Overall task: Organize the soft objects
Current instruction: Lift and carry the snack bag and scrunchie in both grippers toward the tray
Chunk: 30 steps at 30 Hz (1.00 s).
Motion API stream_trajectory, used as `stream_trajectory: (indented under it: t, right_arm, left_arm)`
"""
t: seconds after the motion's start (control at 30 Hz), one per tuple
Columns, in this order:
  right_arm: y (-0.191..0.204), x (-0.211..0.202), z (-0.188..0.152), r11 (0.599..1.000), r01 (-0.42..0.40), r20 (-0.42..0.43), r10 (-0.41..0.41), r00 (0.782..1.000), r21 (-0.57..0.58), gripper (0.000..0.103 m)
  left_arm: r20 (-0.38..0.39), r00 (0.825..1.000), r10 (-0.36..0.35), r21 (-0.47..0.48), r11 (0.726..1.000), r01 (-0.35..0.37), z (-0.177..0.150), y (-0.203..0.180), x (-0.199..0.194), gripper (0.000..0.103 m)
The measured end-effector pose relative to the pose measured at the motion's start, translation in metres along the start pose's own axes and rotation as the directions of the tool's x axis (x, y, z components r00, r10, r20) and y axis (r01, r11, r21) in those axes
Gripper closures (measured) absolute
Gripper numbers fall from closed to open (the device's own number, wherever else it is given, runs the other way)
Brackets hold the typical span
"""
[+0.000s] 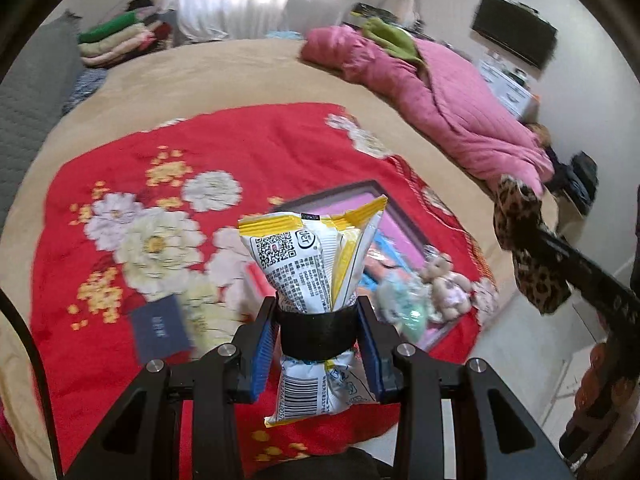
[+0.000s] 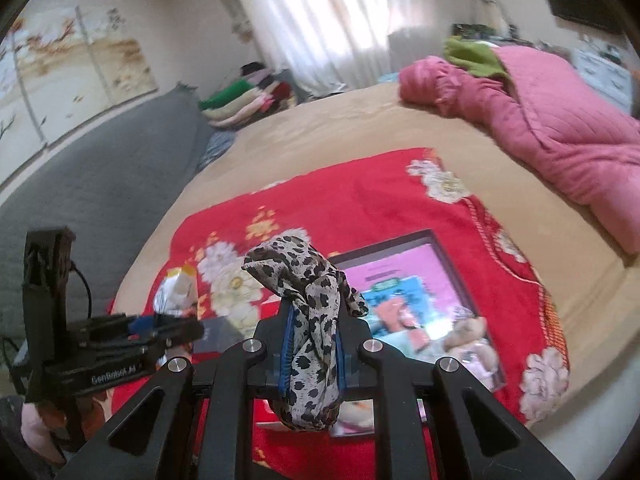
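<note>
Bedroom: tan bed point(image 1: 224, 76) under curtained daylight, a red floral cloth point(image 1: 248, 152) spread over its near half.
Left gripper point(image 1: 318, 334): clamped on a yellow-and-white snack bag point(image 1: 316, 256) that wears a black band at its waist; the bag stands up between the blue pads, lifted clear of the cloth.
Right gripper point(image 2: 314, 350): jaws pinched tight on a leopard scarf point(image 2: 308, 320), which bunches above the fingers and droops below them.
Tray point(image 2: 460, 268): dark-framed with a pink floor, lying on the cloth; a teddy point(image 1: 444, 284) and a pale, blurred soft item sit in its near corner.
Done: by the look of it, a couple of soft things are already in the tray.
Left: the bag and scarf are both held in the air, neither set down; a navy booklet point(image 1: 160, 330) lies on the cloth beside the tray, and whether it belongs to the job cannot be told.
Edges: the tray lies close to the bed's right edge, where the floor drops away.
Room: the middle of the bed is bare and open; a pink quilt point(image 1: 444, 100) lines the far right, and folded blankets point(image 1: 116, 40) are stacked far left, both well apart from the tray.
</note>
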State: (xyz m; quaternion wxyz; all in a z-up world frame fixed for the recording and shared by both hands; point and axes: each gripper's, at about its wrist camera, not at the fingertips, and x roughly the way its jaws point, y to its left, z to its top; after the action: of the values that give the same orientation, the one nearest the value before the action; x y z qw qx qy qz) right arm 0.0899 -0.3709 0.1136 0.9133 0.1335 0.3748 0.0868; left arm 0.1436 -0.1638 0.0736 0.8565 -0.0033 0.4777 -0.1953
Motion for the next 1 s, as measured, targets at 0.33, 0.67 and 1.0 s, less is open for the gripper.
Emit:
stream_trajectory:
  t: [0.33,0.67,1.0]
  right_arm:
    - [-0.040,-0.005,-0.003,0.997,0.049,0.003,-0.049,0.999,0.055,0.086]
    - [-0.063,0.023,-0.017,0.994,0.060,-0.065,-0.055,0.996,0.092,0.086]
    - [-0.081,0.052,-0.024,0.991,0.084,-0.128,-0.070,0.989,0.107,0.086]
  left_arm:
    - [-0.109,0.993,-0.041,0.087,0.995,0.051,-0.009,-0.057,0.049,0.065]
    - [-0.224,0.973,-0.050,0.104,0.992,0.075,-0.023,-0.081,0.110,0.065]
    - [-0.263,0.964,-0.038,0.110,0.991,0.069,-0.021,-0.089,0.147,0.065]
